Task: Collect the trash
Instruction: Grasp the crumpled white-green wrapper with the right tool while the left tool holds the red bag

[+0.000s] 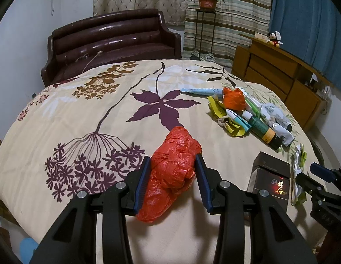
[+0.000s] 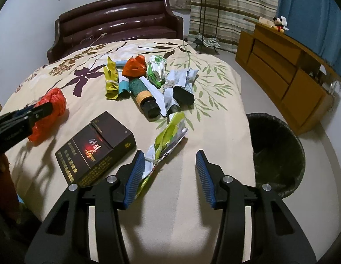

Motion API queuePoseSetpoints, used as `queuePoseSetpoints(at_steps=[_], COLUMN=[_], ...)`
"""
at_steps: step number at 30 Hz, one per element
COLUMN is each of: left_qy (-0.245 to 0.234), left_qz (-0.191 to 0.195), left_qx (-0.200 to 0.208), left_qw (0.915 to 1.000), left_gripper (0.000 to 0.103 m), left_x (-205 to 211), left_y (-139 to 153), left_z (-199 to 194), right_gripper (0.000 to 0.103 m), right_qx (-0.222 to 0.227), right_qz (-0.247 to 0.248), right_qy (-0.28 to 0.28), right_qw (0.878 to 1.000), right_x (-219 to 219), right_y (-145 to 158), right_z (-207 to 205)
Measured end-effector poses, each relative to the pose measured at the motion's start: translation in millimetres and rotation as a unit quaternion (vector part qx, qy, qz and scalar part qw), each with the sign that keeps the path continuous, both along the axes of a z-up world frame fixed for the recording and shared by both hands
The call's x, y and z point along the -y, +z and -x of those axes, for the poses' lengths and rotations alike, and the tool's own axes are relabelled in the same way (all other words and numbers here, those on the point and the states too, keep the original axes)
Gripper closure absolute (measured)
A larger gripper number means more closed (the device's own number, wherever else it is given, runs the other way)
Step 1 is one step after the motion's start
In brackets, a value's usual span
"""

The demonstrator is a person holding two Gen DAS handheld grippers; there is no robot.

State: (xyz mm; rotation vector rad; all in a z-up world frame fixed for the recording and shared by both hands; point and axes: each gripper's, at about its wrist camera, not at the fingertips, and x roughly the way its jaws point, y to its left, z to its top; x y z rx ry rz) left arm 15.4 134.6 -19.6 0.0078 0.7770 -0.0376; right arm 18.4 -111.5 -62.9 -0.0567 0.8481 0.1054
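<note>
My left gripper [image 1: 173,165] has its blue pads against both sides of a crumpled red plastic bag [image 1: 173,171] that lies on the floral bedspread [image 1: 82,114]; the bag also shows in the right wrist view [image 2: 53,103]. My right gripper [image 2: 168,165] is open above the bedspread, and its left pad [image 2: 135,176] touches a green and white wrapper [image 2: 168,136]. A dark brown box [image 2: 97,147] lies left of it. A pile of trash [image 2: 148,81] with a smaller orange bag [image 2: 135,67], wrappers and a dark tube lies farther back.
A black bin [image 2: 278,154] stands on the floor right of the bed. A brown leather sofa [image 1: 113,41] is behind the bed. A wooden cabinet [image 2: 284,72] stands at the right, and a plant stand [image 1: 205,22] by the curtains.
</note>
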Motion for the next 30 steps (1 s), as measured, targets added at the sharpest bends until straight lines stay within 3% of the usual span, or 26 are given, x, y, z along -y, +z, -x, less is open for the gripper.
queuePoseSetpoints(at_steps=[4, 13, 15, 20, 30], left_qy=[-0.001, -0.002, -0.003, -0.004, -0.014], left_qz=[-0.001, 0.006, 0.005, 0.007, 0.013], left_qx=[0.002, -0.002, -0.001, -0.001, 0.006], left_qw=[1.0000, 1.0000, 1.0000, 1.0000, 0.9998], left_gripper=[0.062, 0.062, 0.062, 0.062, 0.062], left_x=[-3.1, -7.6, -7.4, -7.4, 6.4], left_y=[0.2, -2.9, -2.9, -4.4, -0.6], left_z=[-1.7, -4.9, -4.8, -6.1, -3.3], right_gripper=[0.054, 0.054, 0.056, 0.077, 0.083], right_qx=[-0.006, -0.015, -0.012, -0.012, 0.005], right_qz=[-0.016, -0.003, 0.003, -0.003, 0.005], right_qy=[-0.007, -0.003, -0.002, -0.002, 0.007], right_qw=[1.000, 1.000, 1.000, 1.000, 1.000], right_x=[-1.4, -17.2, -17.8, -9.7, 2.4], right_y=[-0.3, -9.2, -9.7, -10.0, -3.2], right_z=[-5.2, -15.0, -14.8, -14.7, -7.4])
